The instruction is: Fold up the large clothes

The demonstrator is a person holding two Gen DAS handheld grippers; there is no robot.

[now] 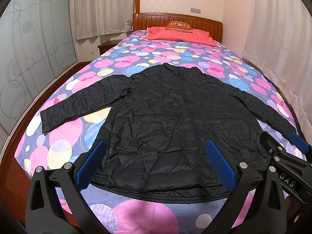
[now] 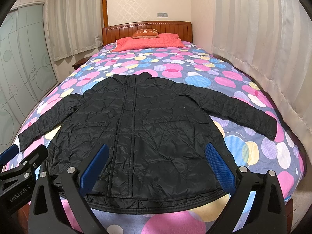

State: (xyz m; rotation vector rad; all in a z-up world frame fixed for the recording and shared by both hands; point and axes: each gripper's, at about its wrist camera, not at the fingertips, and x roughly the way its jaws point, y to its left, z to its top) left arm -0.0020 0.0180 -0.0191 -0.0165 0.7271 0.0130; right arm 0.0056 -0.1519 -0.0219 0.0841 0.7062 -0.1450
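A black quilted jacket (image 1: 167, 120) lies flat, front up, on the bed, collar toward the headboard, both sleeves spread out sideways. It also shows in the right wrist view (image 2: 148, 128). My left gripper (image 1: 156, 163) is open and empty, held above the jacket's hem on its left half. My right gripper (image 2: 156, 165) is open and empty above the hem on the right half. The right gripper's blue fingertips (image 1: 298, 142) show at the left view's right edge; the left gripper's fingertips (image 2: 7, 152) show at the right view's left edge.
The bed (image 1: 136, 214) has a bubble-patterned cover. A red pillow (image 1: 181, 36) and a small orange cushion (image 1: 178, 27) lie by the wooden headboard (image 1: 156, 19). Curtains (image 1: 282, 58) hang along the right side; a glass wardrobe (image 1: 29, 58) stands left.
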